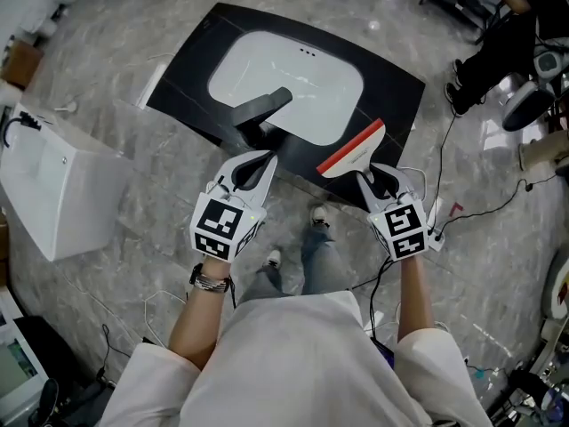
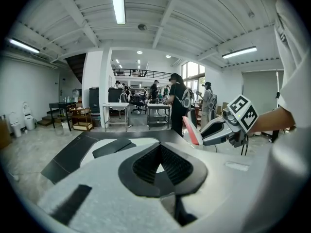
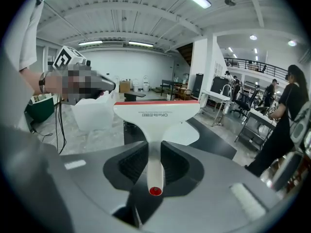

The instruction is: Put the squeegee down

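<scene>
A squeegee (image 1: 353, 148) with a white head and a red blade edge is held in my right gripper (image 1: 366, 178), whose pads are shut on its white handle (image 3: 154, 171). Its head (image 3: 156, 116) points away from me, above the near edge of a black-bordered panel (image 1: 391, 87) with a white centre that lies on the floor. My left gripper (image 1: 265, 160) hangs beside it on the left, shut with nothing between its pads (image 2: 171, 165). From the left gripper view the squeegee (image 2: 192, 130) and the right gripper (image 2: 203, 136) show at the right.
A dark grey bar-shaped object (image 1: 262, 107) lies on the panel's white part. A white box (image 1: 53, 189) stands on the floor at the left. Cables (image 1: 480, 212) and equipment (image 1: 524, 96) sit at the right. People stand by tables (image 2: 177, 101) further back.
</scene>
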A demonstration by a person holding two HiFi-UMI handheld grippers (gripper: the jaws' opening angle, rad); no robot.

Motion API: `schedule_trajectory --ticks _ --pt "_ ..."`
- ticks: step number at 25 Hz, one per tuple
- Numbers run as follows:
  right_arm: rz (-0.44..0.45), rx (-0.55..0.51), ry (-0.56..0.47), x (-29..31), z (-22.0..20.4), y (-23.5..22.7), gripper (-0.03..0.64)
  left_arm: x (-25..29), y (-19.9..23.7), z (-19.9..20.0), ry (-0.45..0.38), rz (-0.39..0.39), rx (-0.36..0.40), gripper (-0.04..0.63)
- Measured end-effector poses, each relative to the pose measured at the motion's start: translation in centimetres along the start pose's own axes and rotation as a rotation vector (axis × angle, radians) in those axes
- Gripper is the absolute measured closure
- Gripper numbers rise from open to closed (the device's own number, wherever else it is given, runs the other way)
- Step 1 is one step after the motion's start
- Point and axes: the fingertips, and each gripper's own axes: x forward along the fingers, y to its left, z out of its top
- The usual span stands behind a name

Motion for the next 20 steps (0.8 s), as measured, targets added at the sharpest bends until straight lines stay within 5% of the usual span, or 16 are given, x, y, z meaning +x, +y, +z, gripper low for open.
schedule_trajectory --ticks 20 --pt "0.210 -0.248 0.217 7.6 -4.5 1.1 0.528 2.1 2.1 -3.6 0.108 0.053 -0.072 0.592"
